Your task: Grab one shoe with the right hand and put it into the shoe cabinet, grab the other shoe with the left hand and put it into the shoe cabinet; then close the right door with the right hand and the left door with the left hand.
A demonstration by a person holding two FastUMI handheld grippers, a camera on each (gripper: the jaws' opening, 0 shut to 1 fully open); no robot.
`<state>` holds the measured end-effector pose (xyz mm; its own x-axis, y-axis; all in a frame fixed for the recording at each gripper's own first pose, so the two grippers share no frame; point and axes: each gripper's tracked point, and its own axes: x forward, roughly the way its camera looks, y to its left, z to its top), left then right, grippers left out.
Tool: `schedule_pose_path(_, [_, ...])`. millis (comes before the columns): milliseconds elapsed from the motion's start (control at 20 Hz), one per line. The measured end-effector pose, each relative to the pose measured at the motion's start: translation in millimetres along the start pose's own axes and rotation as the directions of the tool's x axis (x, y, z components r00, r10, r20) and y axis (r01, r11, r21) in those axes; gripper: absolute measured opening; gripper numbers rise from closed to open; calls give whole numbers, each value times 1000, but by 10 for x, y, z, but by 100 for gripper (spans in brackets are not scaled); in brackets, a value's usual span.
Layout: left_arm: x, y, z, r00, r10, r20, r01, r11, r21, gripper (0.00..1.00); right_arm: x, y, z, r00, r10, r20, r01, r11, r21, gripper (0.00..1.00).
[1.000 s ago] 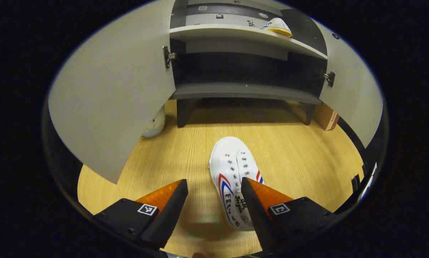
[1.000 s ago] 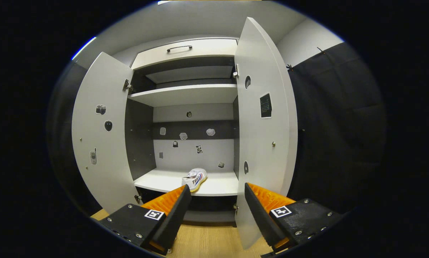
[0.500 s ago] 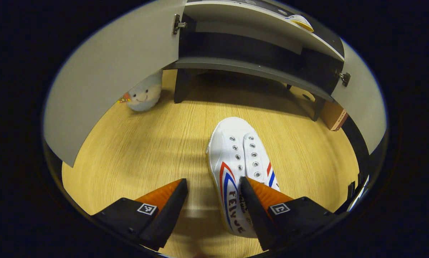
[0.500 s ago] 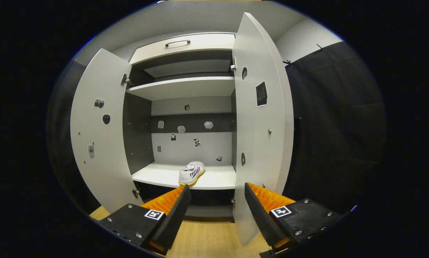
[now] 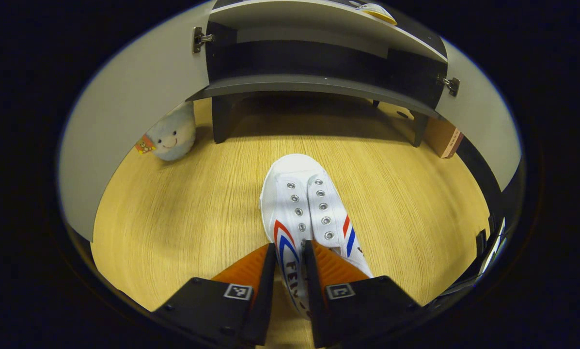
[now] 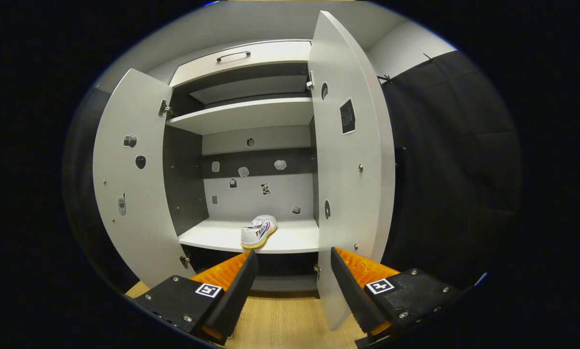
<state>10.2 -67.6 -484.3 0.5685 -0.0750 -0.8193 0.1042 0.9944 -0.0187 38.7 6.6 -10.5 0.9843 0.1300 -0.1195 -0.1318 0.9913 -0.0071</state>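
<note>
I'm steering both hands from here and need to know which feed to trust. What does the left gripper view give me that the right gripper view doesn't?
The left gripper view: the left gripper low over the wood floor, its fingers pinching the side wall of the floor shoe; a plush toy by the cabinet leg.

The right gripper view: the right gripper, open and holding nothing, facing the cabinet's upper shelves and drawer.

Shared: the shoe cabinet with both doors open, and the shelved shoe.

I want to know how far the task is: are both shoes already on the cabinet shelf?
No: one shoe lies on the shelf, while the other shoe is on the floor between the left gripper fingers.
</note>
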Motion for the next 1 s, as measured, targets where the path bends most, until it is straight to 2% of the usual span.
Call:
schedule_pose_path(100, [7,30,-20,999,4,-33,-6,998,-63,15,0,-20,11,1000,1,2,-1,1000,11,92])
schedule_pose_path(150, [-8,55,-20,999,9,-41,-13,995,-100,13,-5,-20,20,1000,4,2,-4,1000,15,92])
schedule_pose_path(200, [11,45,4,999,-1,-51,-4,994,-105,7,-10,-17,21,1000,7,3,-7,1000,17,92])
schedule_pose_path(400, [-60,74,100,997,17,-70,-20,999,-50,7,54,-74,122,1000,28,12,-28,999,18,92])
schedule_pose_path(650, [-287,77,368,996,-56,-64,44,985,-168,7,11,-15,128,998,65,7,-65,998,25,92])
schedule_pose_path(850, [-617,249,763,997,-69,-14,65,978,-197,7,-35,50,156,995,97,12,-97,995,22,92])
schedule_pose_path(1000, [-1052,562,1168,995,-92,28,96,974,-203,7,-61,53,229,994,107,33,-107,994,-1,92])
